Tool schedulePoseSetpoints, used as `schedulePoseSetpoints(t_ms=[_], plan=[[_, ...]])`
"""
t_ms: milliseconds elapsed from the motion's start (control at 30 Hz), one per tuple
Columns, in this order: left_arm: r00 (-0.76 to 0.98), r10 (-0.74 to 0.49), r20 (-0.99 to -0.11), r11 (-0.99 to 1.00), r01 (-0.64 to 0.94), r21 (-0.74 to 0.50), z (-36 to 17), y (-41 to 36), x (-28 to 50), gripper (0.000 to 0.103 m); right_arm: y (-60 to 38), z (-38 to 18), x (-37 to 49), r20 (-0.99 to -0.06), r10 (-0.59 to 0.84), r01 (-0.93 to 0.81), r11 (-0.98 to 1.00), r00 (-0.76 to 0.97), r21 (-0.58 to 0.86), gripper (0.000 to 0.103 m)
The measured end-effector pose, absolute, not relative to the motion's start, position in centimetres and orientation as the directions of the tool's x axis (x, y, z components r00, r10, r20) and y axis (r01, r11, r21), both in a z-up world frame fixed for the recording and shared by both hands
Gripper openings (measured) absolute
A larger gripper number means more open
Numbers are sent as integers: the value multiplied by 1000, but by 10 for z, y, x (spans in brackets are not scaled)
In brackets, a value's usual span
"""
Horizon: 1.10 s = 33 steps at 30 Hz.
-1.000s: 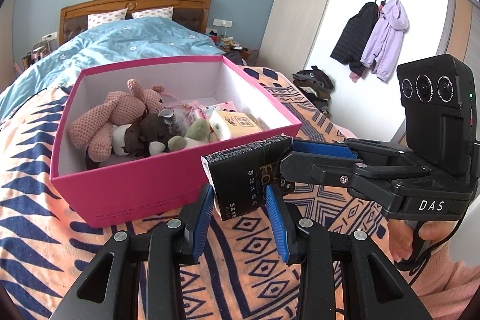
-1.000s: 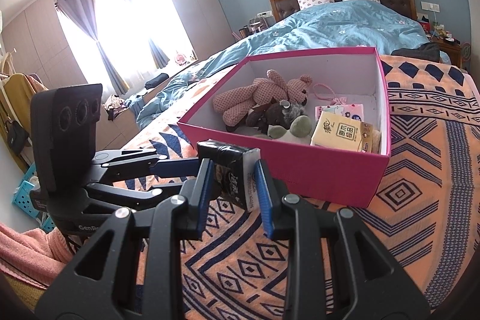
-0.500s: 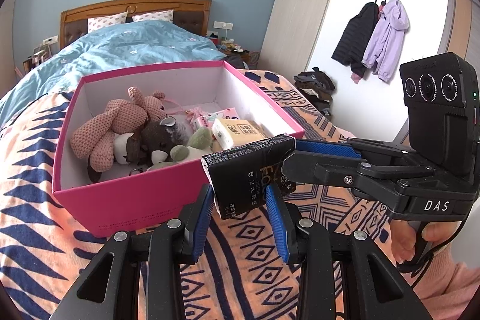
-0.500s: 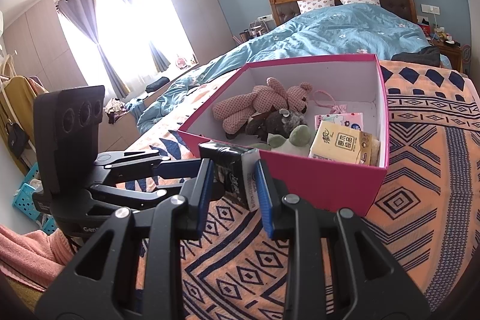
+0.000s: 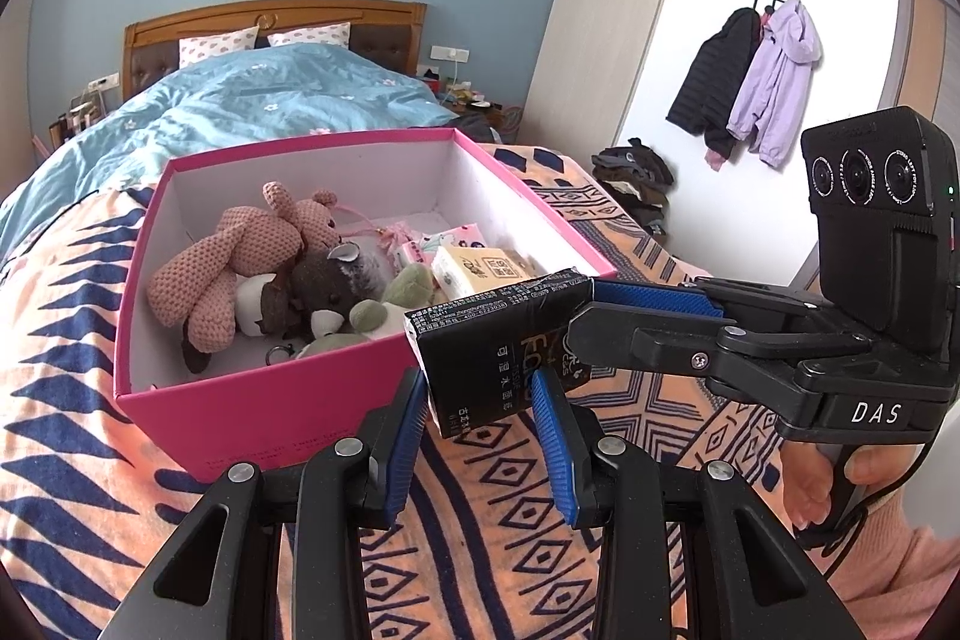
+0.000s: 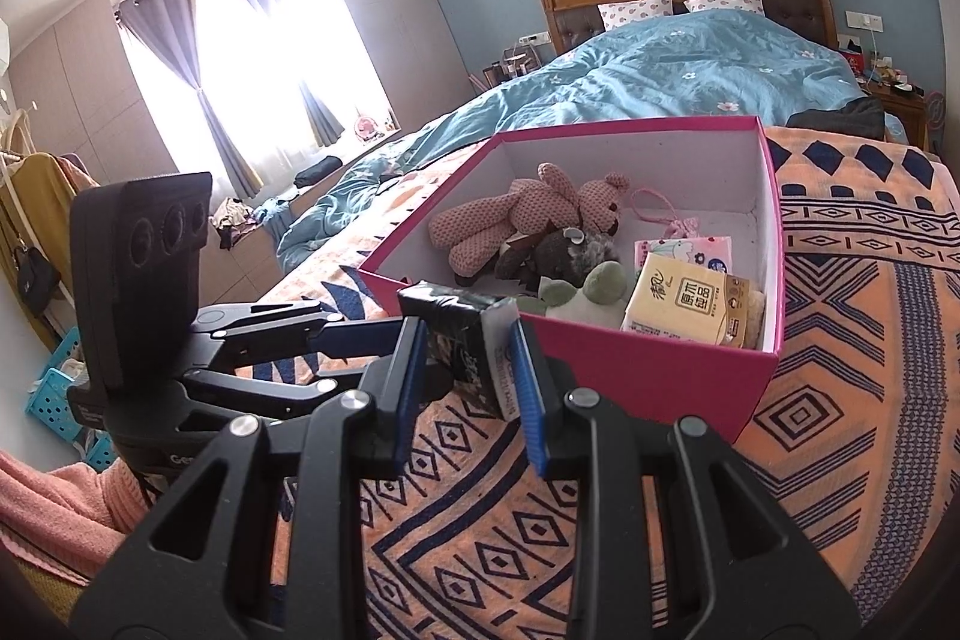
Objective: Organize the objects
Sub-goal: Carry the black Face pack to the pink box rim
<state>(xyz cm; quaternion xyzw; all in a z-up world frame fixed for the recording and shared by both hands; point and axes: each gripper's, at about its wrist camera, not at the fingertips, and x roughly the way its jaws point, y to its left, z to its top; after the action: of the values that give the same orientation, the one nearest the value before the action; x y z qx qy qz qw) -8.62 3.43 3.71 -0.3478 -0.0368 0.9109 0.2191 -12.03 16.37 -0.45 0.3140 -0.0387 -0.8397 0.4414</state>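
A black tissue pack is held in the air just in front of the near wall of a pink box. My left gripper has its blue pads on both sides of the pack's lower end. My right gripper is shut on the pack from the right side. The box holds a pink knitted plush, a dark plush, a green plush and a yellow tissue pack.
The box sits on an orange and navy patterned blanket on a bed with a blue duvet. Coats hang on a wall rack. A window with curtains is on the left.
Both grippers and the black pack have risen a little and come closer to the box; more of the box's inside shows. The grip on the pack has not changed.
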Motion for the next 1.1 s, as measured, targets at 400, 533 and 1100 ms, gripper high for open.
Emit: schedulePoseSetpoints(t_ms=[400,533,1100], plan=[[-672,420,-610,-904,-368,-217,41,32,-85,36,160,-1,-121,-491,-767,724,-604,-414,334,32],[-674,418,-609,-905,-369,-214,41,31,-85,36,160,-1,-122,-491,-767,723,-604,-414,334,32],[-679,414,-607,-907,-365,-210,45,27,-89,36,157,2,-125,-490,-765,726,-605,-418,327,32]])
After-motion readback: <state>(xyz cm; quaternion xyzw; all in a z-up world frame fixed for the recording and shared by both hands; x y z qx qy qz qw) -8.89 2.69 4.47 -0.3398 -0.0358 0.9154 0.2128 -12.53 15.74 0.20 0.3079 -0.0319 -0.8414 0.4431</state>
